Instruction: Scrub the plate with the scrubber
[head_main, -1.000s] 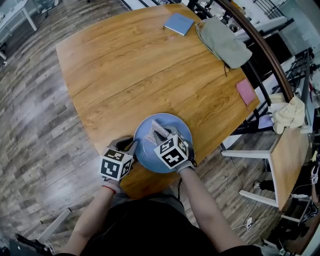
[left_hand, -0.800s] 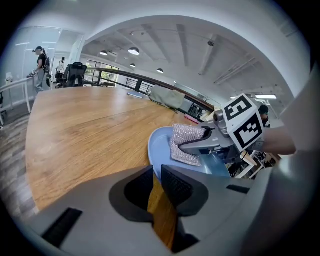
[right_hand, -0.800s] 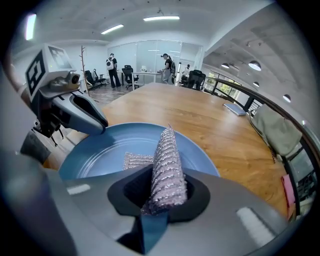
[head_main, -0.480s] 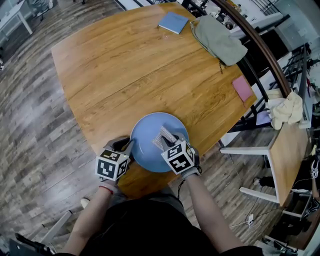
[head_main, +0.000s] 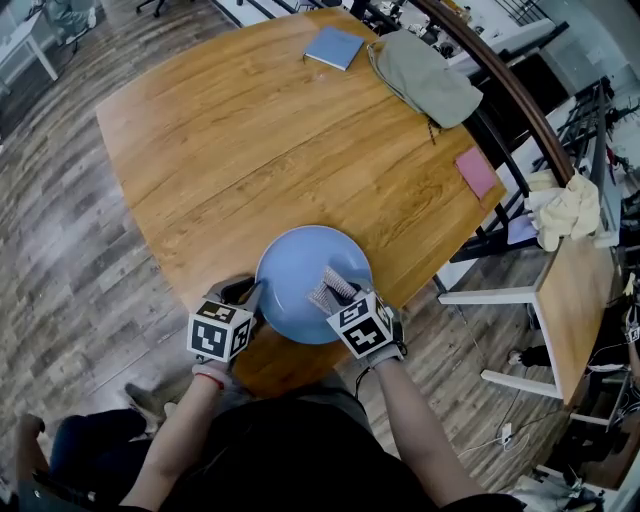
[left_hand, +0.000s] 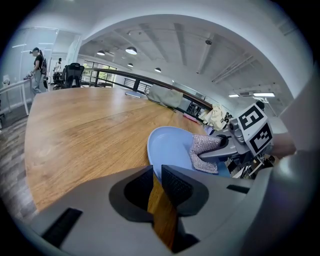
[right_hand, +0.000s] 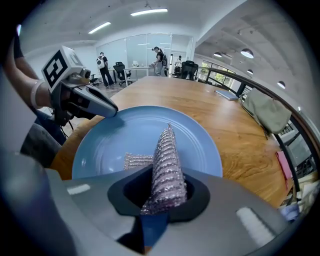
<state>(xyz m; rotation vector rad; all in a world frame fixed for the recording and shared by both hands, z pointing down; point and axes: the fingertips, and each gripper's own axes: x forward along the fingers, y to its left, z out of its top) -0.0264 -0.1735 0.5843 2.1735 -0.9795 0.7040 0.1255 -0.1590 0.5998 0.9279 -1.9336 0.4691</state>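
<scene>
A round blue plate (head_main: 300, 270) lies near the front edge of the wooden table (head_main: 230, 150). My left gripper (head_main: 255, 296) is shut on the plate's left rim; in the left gripper view the rim of the plate (left_hand: 172, 145) runs into the narrow gap between its jaws. My right gripper (head_main: 336, 298) is shut on a silvery mesh scrubber (head_main: 331, 288), whose free end rests on the plate's near right part. In the right gripper view the scrubber (right_hand: 167, 160) stands up between the jaws over the plate (right_hand: 130, 132), and the left gripper (right_hand: 112, 111) touches the far rim.
At the table's far side lie a blue notebook (head_main: 334, 47) and a grey-green bag (head_main: 425, 78); a pink pad (head_main: 476, 172) sits at the right edge. A second table to the right holds a crumpled cloth (head_main: 566, 215). People stand far back in the office.
The right gripper has drawn the scrubber from the plate's middle toward its near right side. The left gripper still holds the rim. The head view has shifted slightly.
</scene>
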